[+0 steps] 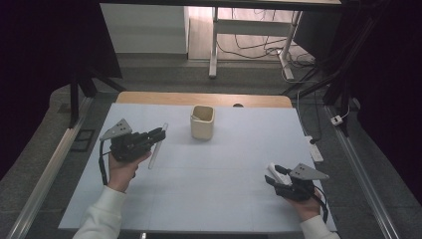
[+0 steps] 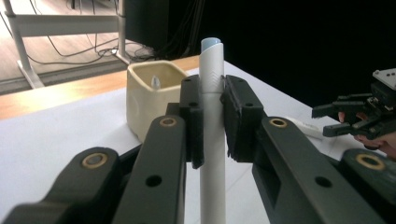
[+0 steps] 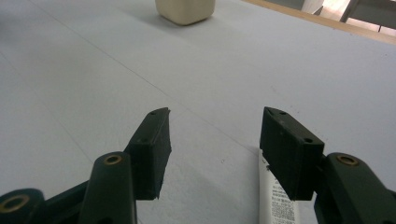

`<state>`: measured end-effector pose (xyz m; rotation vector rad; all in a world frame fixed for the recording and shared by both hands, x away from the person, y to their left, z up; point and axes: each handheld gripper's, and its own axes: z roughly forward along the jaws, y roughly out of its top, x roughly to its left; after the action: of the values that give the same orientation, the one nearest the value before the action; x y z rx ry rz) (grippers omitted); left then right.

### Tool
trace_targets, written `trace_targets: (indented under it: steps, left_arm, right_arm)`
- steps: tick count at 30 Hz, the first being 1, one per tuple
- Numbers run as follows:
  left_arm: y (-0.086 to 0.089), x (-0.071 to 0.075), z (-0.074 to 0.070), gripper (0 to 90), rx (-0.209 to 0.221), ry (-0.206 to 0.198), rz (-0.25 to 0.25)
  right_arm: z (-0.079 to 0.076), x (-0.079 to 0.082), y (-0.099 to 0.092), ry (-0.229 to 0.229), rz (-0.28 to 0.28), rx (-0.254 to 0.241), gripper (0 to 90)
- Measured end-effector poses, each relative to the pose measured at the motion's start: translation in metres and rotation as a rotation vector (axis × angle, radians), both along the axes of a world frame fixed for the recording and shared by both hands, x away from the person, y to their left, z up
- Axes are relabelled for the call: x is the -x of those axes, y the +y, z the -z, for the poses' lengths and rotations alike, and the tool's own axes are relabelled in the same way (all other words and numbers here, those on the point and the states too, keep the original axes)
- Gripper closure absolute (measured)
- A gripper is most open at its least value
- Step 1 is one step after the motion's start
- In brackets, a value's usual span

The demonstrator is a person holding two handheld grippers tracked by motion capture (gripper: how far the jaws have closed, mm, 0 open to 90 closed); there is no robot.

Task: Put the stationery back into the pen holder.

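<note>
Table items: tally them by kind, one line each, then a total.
Cream cup: 1
White pens or tubes: 2, a long pen in the left gripper and a printed tube by the right gripper
Total: 3

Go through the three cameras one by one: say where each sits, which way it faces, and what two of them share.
High view: above the table's near side, looking forward and down; forearms and both hands show.
Left gripper view: rides the left gripper, jaws shut on a white pen.
Right gripper view: rides the right gripper, open, low over the table, a white tube beside one jaw.
Shared: the cream cup ahead.
</note>
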<state>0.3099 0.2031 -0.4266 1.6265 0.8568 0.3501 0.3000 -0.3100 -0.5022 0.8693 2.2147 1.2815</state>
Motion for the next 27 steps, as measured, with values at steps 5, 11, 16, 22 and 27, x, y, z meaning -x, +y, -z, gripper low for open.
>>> trace_targets:
  steps: [5,11,16,22,27]
  left_arm:
    - [-0.006,-0.009,-0.006,77.9,0.010,-0.007,0.009]
    - [-0.013,-0.021,-0.015,77.9,0.007,-0.010,0.011]
    - [-0.019,-0.030,-0.021,77.9,0.007,0.000,0.019]
    - [-0.025,-0.040,-0.025,77.9,0.005,0.005,0.018]
    - [-0.029,-0.048,-0.027,77.9,0.011,0.011,0.013]
  right_arm:
    - [0.000,0.000,0.000,0.004,0.000,0.003,42.8]
    - [0.000,0.000,0.000,0.003,0.000,-0.001,42.7]
    - [0.000,0.000,0.000,0.003,-0.003,0.001,42.7]
    - [0.000,0.000,0.000,0.006,-0.002,0.001,42.7]
    - [0.001,0.000,0.000,0.006,-0.002,0.001,42.6]
